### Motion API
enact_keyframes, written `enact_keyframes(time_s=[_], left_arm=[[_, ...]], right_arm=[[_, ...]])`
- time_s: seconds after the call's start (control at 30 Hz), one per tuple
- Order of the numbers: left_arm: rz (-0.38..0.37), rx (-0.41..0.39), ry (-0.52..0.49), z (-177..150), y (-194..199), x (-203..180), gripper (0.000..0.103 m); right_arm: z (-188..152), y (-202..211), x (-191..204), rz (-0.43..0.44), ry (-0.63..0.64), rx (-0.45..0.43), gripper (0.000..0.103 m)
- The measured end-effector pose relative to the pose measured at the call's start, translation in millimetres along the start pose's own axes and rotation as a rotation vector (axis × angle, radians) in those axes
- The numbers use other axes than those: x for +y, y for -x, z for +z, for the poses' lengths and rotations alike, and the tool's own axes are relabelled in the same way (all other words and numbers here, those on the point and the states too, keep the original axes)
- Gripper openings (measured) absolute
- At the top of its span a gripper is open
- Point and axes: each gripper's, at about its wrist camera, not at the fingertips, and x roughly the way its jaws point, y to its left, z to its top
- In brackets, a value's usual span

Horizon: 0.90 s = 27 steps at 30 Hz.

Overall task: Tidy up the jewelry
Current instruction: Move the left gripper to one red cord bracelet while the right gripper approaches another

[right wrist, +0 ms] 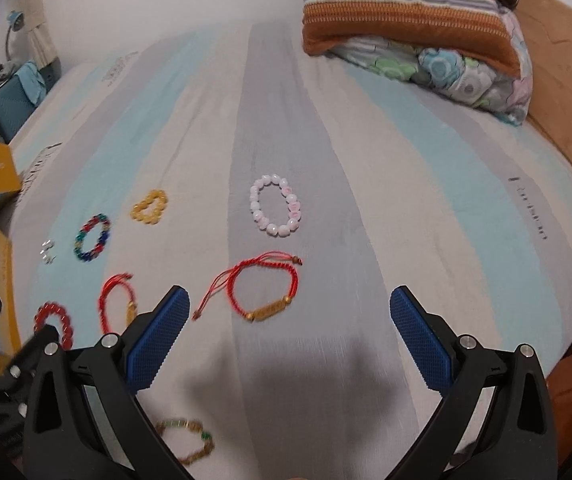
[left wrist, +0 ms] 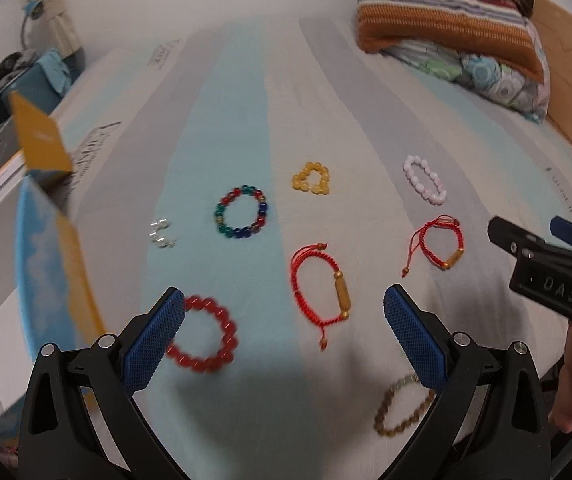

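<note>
While both grippers, left (left wrist: 284,306) and right (right wrist: 289,306), gape wide and empty, bare bedsheet (right wrist: 425,208) stretches right of the bracelets (right wrist: 276,211).

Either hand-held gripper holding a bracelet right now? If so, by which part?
Nothing held. The left hand-held gripper and right hand-held gripper are both open and empty; the red cord bracelet with gold tube bead and the others lie loose on the striped bedsheet.

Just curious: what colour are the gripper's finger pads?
Blue, with a fine mesh texture; the pads show clearest in the right wrist view.
</note>
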Motion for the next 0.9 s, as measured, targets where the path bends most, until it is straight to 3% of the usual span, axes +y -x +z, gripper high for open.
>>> enact_keyframes(time_s=[0.3,0.5,0.67,0.77,0.9], left_arm=[[-0.007,0.104,-0.043,12,-68,-15,0.097],[-0.016,0.134,-0.065,6,-92,-21,0.097],[-0.040,0.177,-0.061,3,-105,-23,0.085],[-0.039,0.172,-0.060,1,-106,-23,0.083],[-0.052,0.163,-0.065,-3,-103,-23,0.072]], right_arm=[[12,-68,7,0.037,0.014,0.114,0.096],[10,-94,8,0.040,0.016,0.161,0.095],[7,-105,12,0.056,0.036,0.205,0.077],[6,-109,15,0.079,0.052,0.226,0.070],[2,-107,19,0.105,0.059,0.236,0.062]])
